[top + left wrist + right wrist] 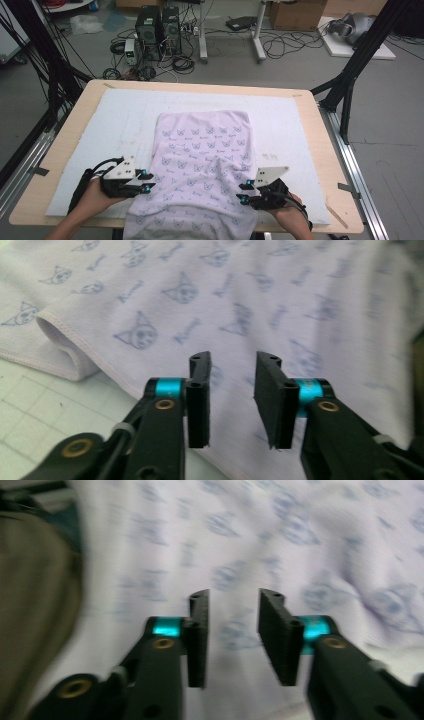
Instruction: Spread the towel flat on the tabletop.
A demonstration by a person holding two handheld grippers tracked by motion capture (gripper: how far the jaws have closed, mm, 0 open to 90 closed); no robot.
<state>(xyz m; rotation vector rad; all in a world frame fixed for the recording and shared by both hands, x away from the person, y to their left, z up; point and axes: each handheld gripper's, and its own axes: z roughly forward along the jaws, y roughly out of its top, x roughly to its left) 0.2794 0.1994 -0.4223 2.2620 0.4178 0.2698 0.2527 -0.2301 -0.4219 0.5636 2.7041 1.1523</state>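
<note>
Cloth (202, 155) overhanging desk (320, 145) edge | left gripper (146, 181), right gripper (243, 192) spread, holding nothing | risk: single-layer pinch, slide off.

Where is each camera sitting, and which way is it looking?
High view: above the person's side, looking forward and down at the table; forearms, left gripper and right gripper show.
Left gripper view: rides the left gripper, facing the towel.
Right gripper view: rides the right gripper, facing the blurred towel.
All three share the towel.

High view looks down over the table (60, 150); both gripper views closely share the cloth (202, 150).
</note>
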